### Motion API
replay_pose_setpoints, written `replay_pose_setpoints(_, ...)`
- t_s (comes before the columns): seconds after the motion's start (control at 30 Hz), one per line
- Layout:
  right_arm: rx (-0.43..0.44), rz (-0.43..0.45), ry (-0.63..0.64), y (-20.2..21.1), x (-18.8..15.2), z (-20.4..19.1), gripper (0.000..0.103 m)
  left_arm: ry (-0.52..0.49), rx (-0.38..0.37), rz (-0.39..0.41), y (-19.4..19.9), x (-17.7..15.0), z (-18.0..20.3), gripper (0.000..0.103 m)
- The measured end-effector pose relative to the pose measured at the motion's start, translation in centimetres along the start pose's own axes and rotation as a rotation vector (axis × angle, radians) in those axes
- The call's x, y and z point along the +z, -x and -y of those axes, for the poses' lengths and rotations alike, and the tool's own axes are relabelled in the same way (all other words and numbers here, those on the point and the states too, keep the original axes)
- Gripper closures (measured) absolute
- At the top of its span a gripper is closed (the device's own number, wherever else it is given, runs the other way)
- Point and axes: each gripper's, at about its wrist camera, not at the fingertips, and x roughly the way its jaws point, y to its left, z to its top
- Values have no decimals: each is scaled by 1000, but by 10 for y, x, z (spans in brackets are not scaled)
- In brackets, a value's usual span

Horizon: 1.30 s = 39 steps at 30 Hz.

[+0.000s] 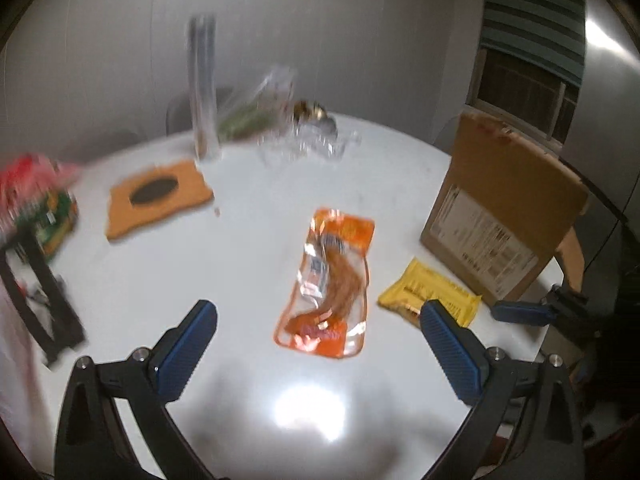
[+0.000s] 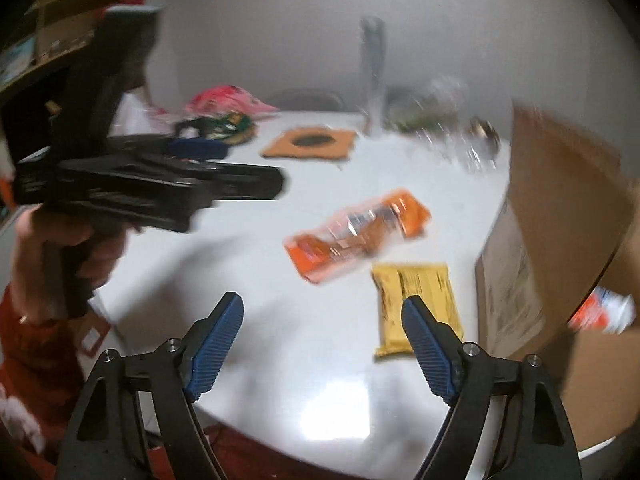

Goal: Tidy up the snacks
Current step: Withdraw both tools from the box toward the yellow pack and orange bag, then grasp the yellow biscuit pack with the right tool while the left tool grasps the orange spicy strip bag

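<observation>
Two snacks lying flat on the white worktop: an orange packet in the middle and a yellow packet just beside it, close to a brown cardboard box at the worktop's edge. Inside the box, something orange and white, too blurry to name.

Left tongs wide open, holding nothing, with the orange packet lying between the two blue tips but below them, not pinched. Right tongs open too, holding nothing, with the near end of the yellow packet just past the right tip.

Probably reaching down for a snack each. To do it well:
- Slow down first. Very blurry here, so easy to miss.
- Bring one tip down on each long side of the packet, low to the worktop.
- Squeeze gently. Thin, crinkly, slippery wrappers, so easy to slide away or crush.
- Keep both tongs apart, since the two packets lie so near each other.
- Lift straight up, then over the box wall, likely the place to put them.

Seen only from the right wrist: a hand gripping the black handle of the left tongs, a red sleeve, and the inside of the box. Seen only from the left wrist: a window behind the box, and a blue tip of the right tongs poking in beside the box.
</observation>
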Motion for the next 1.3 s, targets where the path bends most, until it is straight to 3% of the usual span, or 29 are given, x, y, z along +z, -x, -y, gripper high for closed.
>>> replay_pose_setpoints(0.1, -46, -23, -39, -23, -10, 10, 39, 21, -7, -43, -27, -8, -1, 3)
replay_pose_setpoints(0.33, -192, -1, -52, -39, -17, 29, 39, 8, 11, -122, -78, 1, 7, 3)
replay_pose_setpoints(0.63, -224, -34, -6, -55, -9, 32, 41, -36, 32, -174, -109, 14, 14, 13)
replay_pose_setpoints(0.77, -237, -41, 2, -63, -5, 34, 44, -35, 30, -205, -122, 14, 11, 25)
replay_pose_setpoints(0.93, -276, -38, 16, -67, -3, 36, 54, -62, 33, -201, -124, 14, 14, 34)
replay_pose_setpoints(1.3, -225, -10, 33, -59, -11, 33, 55, -75, 59, -168, -94, -15, 9, 35)
